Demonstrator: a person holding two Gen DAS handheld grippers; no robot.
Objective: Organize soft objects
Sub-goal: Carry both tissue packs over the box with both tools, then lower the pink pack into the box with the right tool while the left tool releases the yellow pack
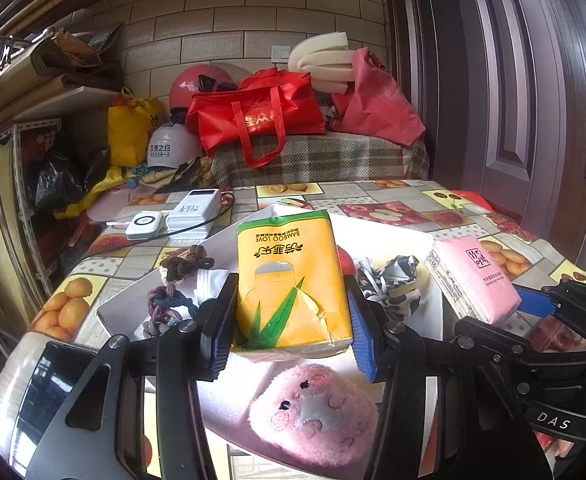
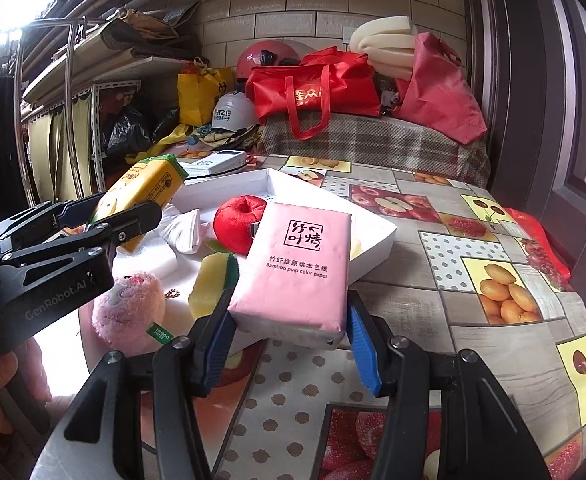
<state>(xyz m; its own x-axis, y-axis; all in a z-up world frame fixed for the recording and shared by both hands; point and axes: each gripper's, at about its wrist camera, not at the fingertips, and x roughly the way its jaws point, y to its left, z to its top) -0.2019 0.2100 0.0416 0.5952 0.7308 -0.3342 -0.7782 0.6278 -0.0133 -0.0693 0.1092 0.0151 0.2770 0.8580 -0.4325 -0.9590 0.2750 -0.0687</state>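
My left gripper (image 1: pixel 289 328) is shut on a yellow tissue pack (image 1: pixel 291 280) and holds it above the white tray (image 1: pixel 229 236). My right gripper (image 2: pixel 289 334) is shut on a pink tissue pack (image 2: pixel 297 268), held over the tray's near right edge (image 2: pixel 373 252). That pink pack also shows in the left wrist view (image 1: pixel 473 276). The yellow pack shows in the right wrist view (image 2: pixel 141 188). A pink plush toy (image 1: pixel 313 412) lies below the left gripper; it also shows in the right wrist view (image 2: pixel 129 312).
In the tray lie hair ties (image 1: pixel 177 268), a black-and-white cloth (image 1: pixel 393 280), a red plush apple (image 2: pixel 239 220), a yellow-green sponge (image 2: pixel 213 280) and white cloth (image 2: pixel 185 228). Two power banks (image 1: pixel 189 216) sit at the far left of the fruit-patterned table (image 2: pixel 473 280). Bags (image 1: pixel 261 116) are piled beyond.
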